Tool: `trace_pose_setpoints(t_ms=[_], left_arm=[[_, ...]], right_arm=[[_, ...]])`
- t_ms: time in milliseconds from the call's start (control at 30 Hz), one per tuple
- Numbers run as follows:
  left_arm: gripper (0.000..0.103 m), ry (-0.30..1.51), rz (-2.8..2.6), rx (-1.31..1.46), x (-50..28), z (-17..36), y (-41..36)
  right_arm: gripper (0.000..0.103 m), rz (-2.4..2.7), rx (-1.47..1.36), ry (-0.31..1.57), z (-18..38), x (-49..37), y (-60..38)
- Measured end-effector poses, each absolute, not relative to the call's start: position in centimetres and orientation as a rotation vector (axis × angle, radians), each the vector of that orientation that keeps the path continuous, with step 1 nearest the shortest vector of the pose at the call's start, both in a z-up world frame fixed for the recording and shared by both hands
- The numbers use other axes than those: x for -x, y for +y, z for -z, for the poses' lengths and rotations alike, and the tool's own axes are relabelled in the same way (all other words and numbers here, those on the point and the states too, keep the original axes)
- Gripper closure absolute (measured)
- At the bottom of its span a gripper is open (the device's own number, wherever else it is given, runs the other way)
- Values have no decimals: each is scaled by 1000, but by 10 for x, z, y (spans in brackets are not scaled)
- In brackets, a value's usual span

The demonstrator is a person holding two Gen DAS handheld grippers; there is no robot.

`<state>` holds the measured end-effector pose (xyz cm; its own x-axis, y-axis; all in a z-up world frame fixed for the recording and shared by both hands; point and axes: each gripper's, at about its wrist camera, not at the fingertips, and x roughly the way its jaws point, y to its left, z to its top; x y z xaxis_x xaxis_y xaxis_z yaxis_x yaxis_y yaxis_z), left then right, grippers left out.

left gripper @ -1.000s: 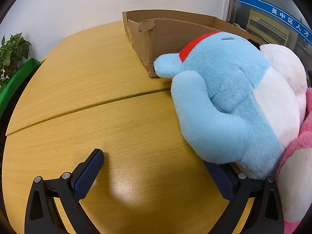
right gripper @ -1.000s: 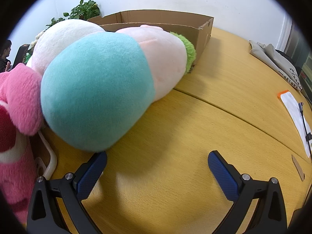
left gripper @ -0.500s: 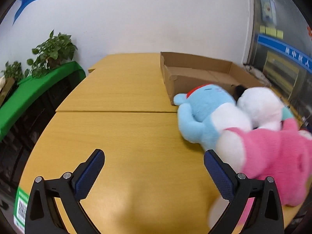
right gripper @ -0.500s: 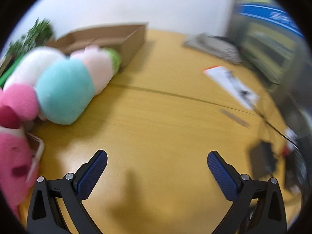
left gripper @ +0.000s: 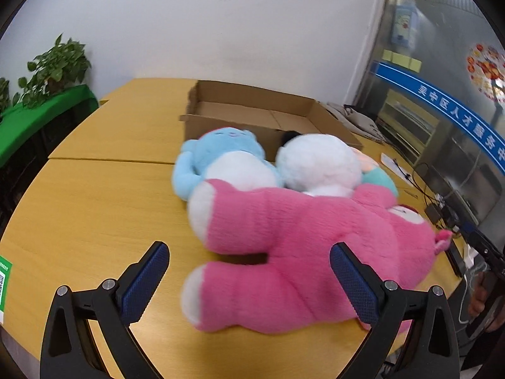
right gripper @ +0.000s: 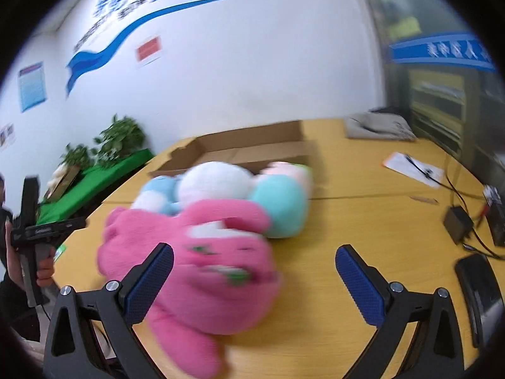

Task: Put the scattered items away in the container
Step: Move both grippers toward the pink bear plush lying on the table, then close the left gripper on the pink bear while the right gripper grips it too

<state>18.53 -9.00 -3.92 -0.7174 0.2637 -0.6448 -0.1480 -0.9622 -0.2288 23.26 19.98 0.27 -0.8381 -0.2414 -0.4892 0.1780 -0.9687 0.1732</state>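
Left gripper (left gripper: 249, 274) and right gripper (right gripper: 254, 276) both spread wide, holding nothing. Pink plush (left gripper: 303, 252) lies on table (left gripper: 94, 195); blue plush (left gripper: 217, 158) and white plush (left gripper: 318, 164) lie against cardboard box (left gripper: 252, 107), outside it.

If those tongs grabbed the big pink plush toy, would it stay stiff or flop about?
Probably flop: the pink plush toy lies sprawled flat on the table, its limbs splayed and sagging. It looks fluffy and stuffed, so likely light for its bulk. Its furry surface should squash rather than slip, though the open left tongs may pinch only a leg, leaving the rest dangling.
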Motion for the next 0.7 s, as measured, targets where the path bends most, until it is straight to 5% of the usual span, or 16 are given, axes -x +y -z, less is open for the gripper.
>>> trace_pose_setpoints(t_ms=[700], left_arm=[[0,-205,-2597,1041,-188,47,-45]], right_arm=[[1,2957,-982,-103,13,-225,165]])
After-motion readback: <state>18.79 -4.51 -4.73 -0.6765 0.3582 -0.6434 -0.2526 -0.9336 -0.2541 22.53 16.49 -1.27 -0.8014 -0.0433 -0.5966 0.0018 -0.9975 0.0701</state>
